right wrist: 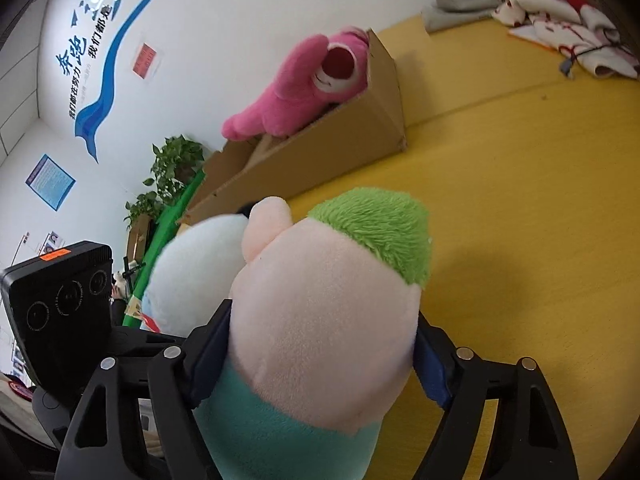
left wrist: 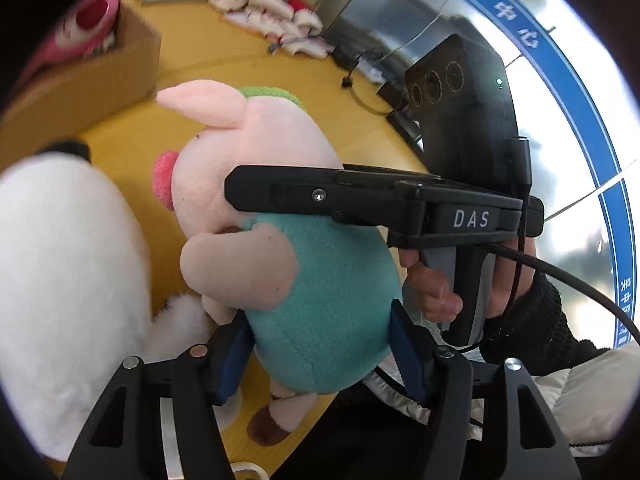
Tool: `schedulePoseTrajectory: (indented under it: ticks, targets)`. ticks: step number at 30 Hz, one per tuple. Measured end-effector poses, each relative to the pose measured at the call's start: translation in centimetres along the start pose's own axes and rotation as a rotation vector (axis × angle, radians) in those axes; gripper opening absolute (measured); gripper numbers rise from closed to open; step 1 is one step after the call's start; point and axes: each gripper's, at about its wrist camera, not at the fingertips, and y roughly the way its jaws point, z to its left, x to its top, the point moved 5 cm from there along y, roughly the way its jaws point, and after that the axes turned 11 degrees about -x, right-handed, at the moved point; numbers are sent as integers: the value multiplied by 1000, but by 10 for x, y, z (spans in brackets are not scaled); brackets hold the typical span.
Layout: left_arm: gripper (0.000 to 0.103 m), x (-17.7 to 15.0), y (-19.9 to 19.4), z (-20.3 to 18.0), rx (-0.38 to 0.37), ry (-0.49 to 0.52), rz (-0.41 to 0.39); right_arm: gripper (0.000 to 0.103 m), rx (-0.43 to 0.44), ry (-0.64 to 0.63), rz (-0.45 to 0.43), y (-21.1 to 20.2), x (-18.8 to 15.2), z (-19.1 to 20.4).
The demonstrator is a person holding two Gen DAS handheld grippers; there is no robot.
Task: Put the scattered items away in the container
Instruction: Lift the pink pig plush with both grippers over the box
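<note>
A pink pig plush (left wrist: 256, 160) with a green cap and teal shirt is held above the yellow table by both grippers. My left gripper (left wrist: 320, 352) is shut on its teal belly. My right gripper (right wrist: 320, 352) is shut on its head and neck (right wrist: 320, 320); its black finger (left wrist: 320, 196) crosses the pig in the left wrist view. The cardboard box (right wrist: 320, 152) stands at the table's far left with a pink bear plush (right wrist: 304, 88) hanging over its rim; both also show in the left wrist view, box (left wrist: 132, 64) and bear (left wrist: 84, 28).
A large white plush (left wrist: 60, 280) lies close left of the pig, also visible behind it (right wrist: 192, 264). Red-and-white cloths (right wrist: 560, 24) and grey fabric (right wrist: 460, 8) lie piled at the table's far edge. Potted plants (right wrist: 172, 168) stand by the wall.
</note>
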Motion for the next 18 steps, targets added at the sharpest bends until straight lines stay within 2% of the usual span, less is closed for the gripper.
schedulePoseTrajectory:
  ticks: [9, 14, 18]
  targets:
    - [63, 12, -73, -20, 21, 129, -174, 83, -35, -166, -142, -45, 50, 64]
    - [63, 17, -120, -18, 72, 149, -283, 83, -11, -290, -163, -44, 75, 117]
    - [62, 19, -168, -18, 121, 176, -380, 83, 41, -446, -188, -44, 102, 175]
